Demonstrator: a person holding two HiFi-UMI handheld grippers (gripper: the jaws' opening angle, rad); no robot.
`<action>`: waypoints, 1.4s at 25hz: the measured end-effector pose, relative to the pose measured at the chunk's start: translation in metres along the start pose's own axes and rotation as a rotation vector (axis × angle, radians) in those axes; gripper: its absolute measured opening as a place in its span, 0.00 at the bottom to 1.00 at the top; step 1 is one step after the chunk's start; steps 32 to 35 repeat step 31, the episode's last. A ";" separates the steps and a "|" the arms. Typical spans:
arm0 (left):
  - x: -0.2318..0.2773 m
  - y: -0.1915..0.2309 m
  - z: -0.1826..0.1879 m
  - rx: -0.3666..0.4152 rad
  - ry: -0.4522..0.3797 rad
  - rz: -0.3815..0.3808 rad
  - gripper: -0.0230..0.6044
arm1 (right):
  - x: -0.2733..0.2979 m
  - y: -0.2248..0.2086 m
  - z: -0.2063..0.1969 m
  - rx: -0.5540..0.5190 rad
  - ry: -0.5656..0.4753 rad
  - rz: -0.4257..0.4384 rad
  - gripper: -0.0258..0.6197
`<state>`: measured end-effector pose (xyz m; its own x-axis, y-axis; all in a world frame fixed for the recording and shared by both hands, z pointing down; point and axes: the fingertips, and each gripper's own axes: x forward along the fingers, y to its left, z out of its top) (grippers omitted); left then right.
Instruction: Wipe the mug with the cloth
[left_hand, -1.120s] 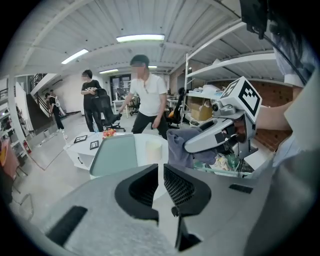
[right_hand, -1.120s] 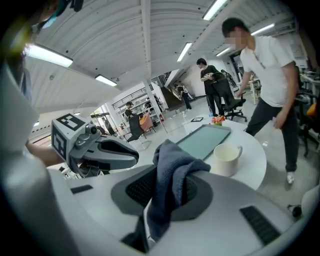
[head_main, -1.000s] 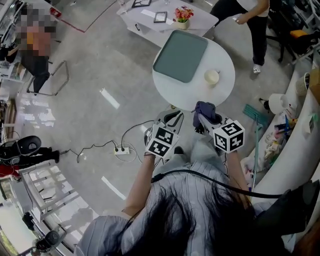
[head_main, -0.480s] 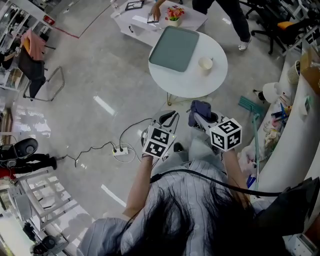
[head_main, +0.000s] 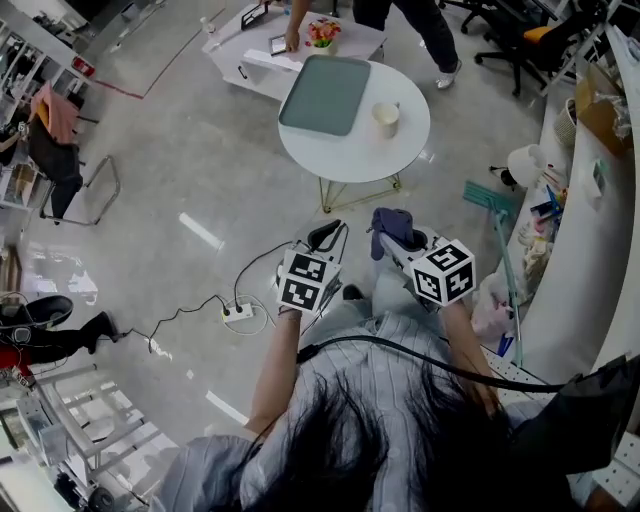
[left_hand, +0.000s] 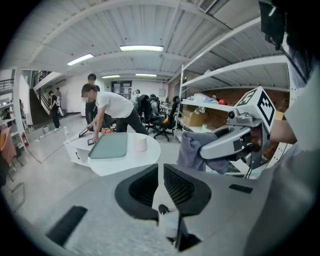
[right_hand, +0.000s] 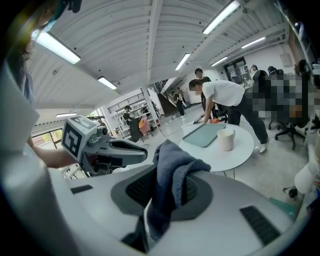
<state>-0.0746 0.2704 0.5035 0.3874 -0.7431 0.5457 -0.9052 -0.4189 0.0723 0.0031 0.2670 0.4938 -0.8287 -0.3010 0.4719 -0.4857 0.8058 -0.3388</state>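
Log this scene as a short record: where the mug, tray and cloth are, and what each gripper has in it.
mug: upright on the round white table, beside the tray, untouched
tray: grey-green, nothing on it, same table
cloth: blue-grey, clamped in the right gripper, draped over its jaws
left gripper: jaws a narrow gap apart, nothing between them
position: both grippers short of the table, over the floor
wiping: not yet begun

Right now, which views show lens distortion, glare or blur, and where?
Head view: pale streaks of lamp glare on the floor. Left gripper view: strong fisheye bending, dark corners, soft foreground, mug fairly sharp. Right gripper view: same fisheye; ceiling lamps blown out white; cloth evenly lit.
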 end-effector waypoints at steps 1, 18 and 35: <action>-0.001 -0.002 0.001 -0.004 -0.002 -0.003 0.11 | -0.002 0.002 -0.002 -0.003 0.001 0.001 0.16; -0.017 0.001 -0.012 0.004 0.013 0.007 0.11 | 0.011 0.025 -0.009 -0.029 0.038 0.038 0.16; -0.014 0.001 -0.013 -0.032 0.007 0.003 0.11 | 0.015 0.024 -0.010 -0.046 0.077 0.048 0.16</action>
